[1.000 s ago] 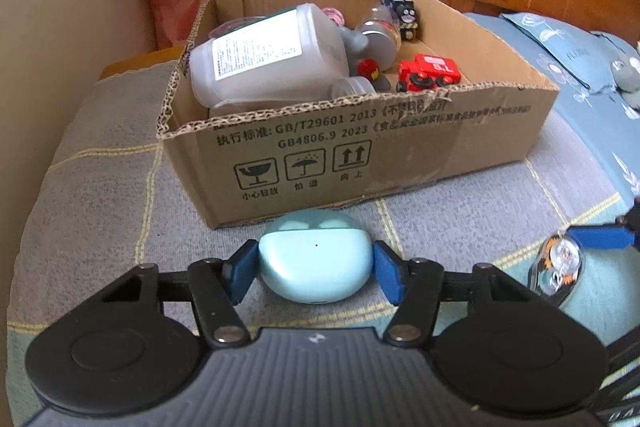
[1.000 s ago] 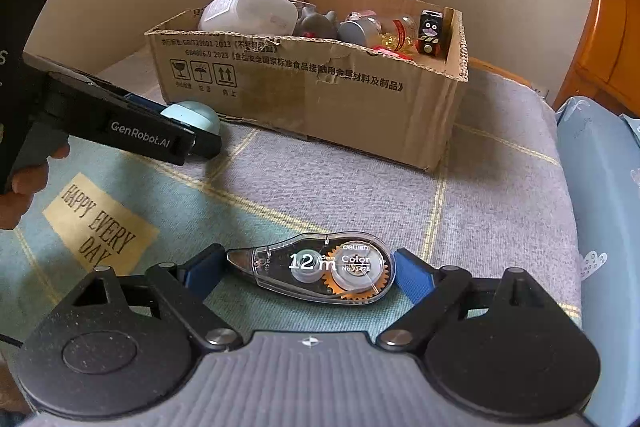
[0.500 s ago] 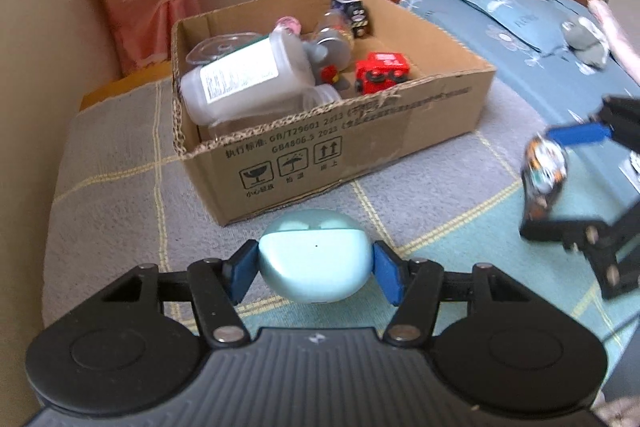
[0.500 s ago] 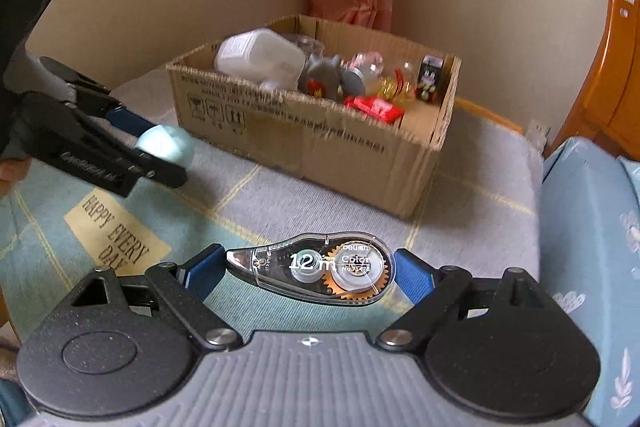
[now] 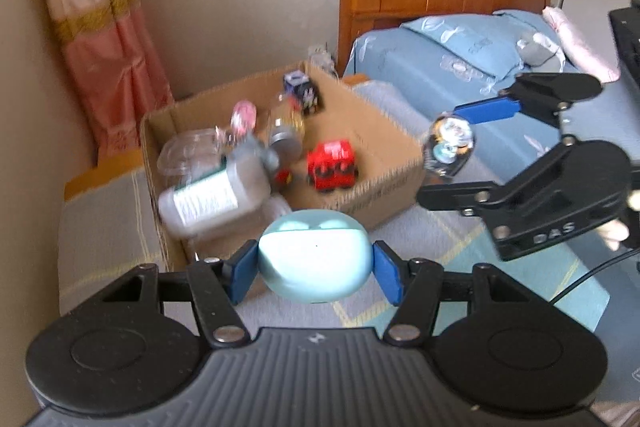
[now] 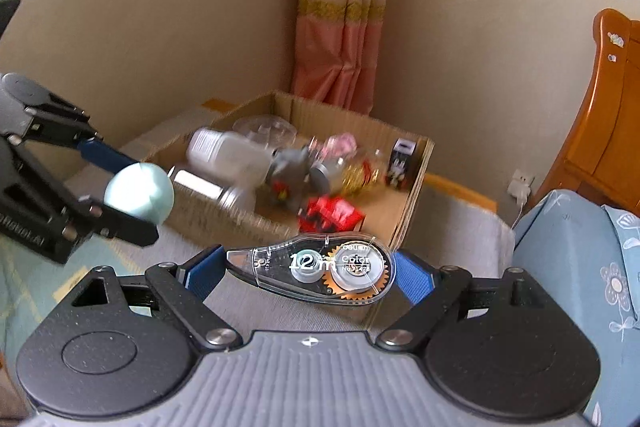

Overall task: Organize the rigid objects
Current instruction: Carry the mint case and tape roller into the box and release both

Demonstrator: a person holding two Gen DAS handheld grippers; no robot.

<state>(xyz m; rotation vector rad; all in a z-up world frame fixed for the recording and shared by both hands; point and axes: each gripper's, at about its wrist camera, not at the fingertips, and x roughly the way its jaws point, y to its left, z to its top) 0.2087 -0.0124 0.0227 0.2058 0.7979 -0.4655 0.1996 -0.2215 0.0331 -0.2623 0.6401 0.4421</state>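
Two claws clamp loads: left claw (image 5: 316, 269) grips earbud case (image 5: 314, 255), right claw (image 6: 308, 273) grips correction tape (image 6: 316, 269).

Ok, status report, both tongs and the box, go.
Left tongs shut on mint earbud case. Right tongs shut on correction tape. Both above blanket, short of cardboard box. Path clear.

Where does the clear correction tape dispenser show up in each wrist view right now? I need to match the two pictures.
Left wrist view: correction tape dispenser at right of centre, clamped in the right gripper, level with the box's right corner.
Right wrist view: bottom centre, lying crosswise between that gripper's blue pads.
Shared landmark: the cardboard box, behind it in both.
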